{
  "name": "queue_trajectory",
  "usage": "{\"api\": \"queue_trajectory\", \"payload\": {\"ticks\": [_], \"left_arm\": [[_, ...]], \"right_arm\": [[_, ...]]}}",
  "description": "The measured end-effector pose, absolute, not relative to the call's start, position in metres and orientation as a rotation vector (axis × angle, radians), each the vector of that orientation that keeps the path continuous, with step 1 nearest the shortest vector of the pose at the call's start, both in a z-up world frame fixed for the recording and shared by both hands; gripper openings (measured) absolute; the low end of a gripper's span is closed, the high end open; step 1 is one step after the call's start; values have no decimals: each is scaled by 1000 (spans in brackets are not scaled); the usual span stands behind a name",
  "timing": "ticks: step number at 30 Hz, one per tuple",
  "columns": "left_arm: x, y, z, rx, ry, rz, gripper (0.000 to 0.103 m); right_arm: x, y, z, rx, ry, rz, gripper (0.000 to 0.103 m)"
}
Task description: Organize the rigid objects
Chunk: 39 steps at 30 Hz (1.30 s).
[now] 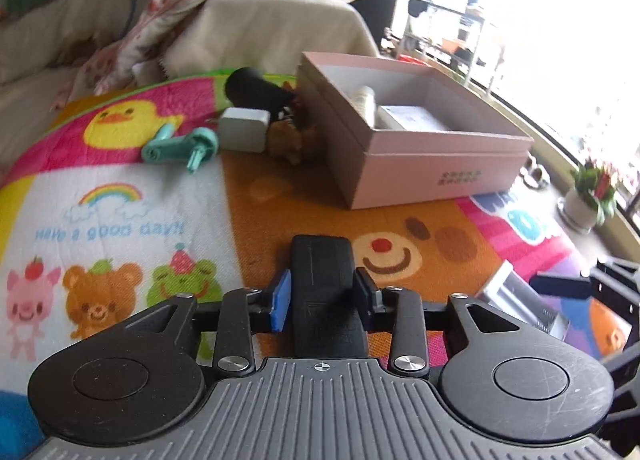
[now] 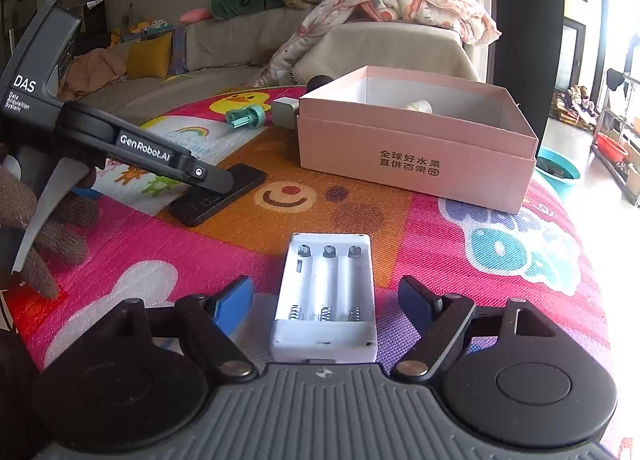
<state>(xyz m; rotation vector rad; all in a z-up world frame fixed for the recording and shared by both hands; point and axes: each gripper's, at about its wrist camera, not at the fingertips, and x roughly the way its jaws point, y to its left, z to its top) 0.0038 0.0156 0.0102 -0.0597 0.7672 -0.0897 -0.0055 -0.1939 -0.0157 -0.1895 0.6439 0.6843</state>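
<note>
Black flat slab (image 1: 322, 260) flat on the play mat (image 1: 280, 200), lengthwise between the pads of the left gripper (image 1: 322, 296). Narrow opening there: blue pad just beside one long edge, dark pad just beside the other, no firm squeeze to be seen. Probably lined up along the slab's long axis so that the short width fits the jaws.

White battery holder (image 2: 328, 272) directly ahead of the right gripper (image 2: 326, 300), open side up, three empty slots with springs at the near end. Jaws wide, one fingertip well clear of each flank, nothing held. Likely squared up this way for a pinch across the narrow sides.

Further ahead of both grippers and slightly right, the pink box (image 2: 416, 164), lid off, evidently the collecting place: a white bottle (image 2: 418, 105) and a pale carton (image 1: 412, 118) already inside. Open top facing up, so a lift over the near wall needed for either piece.

Ahead and left of the left gripper, just beside the box's far corner, a loose cluster not yet sorted: teal plastic part (image 1: 180, 142), white block (image 1: 242, 128), black cylinder (image 1: 256, 90), brown plush toy (image 1: 288, 136).

Seen from the right gripper, far left: a gloved hand (image 2: 48, 220) on the left tool's handle.

Risk, as a judgement: slab thin and low, easy to slide on the mat rather than rise.
</note>
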Motion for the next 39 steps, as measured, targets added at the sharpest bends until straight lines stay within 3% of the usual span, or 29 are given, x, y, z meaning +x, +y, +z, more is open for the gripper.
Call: {"api": "queue_trajectory", "payload": {"ticks": [2,4,10,13,14,16,18,24,33,36,39], "left_arm": [[1,-4,6,86,759,-106,48],[-4,-14,4,149,736,-114,43],[6,-4,5,74,760,-108,48],[5,-8,5,94,754,-109,44],[2,-9,5,103,754,-115,44],[-6,-11,6,135,749,-151,44],[-16,-12,7,173,748,-211,43],[-36,-10,29,143,745,-334,43],[51,4,182,69,411,-372,43],[107,6,184,-43,453,-364,43],[147,3,151,-110,552,-347,43]], "right_arm": [[-5,-193,-16,-191,647,690,83],[-4,-192,-16,-191,651,695,85],[-4,-193,-16,-186,654,697,85],[-3,-192,-15,-184,661,686,85],[-2,-192,-15,-182,661,678,82],[-5,-192,-14,-200,646,650,60],[-6,-192,-11,-221,645,663,48],[-10,-198,8,-267,637,680,47],[48,-224,156,-180,314,519,47],[96,-219,180,-132,333,486,47],[142,-211,174,-89,412,456,47]]}}
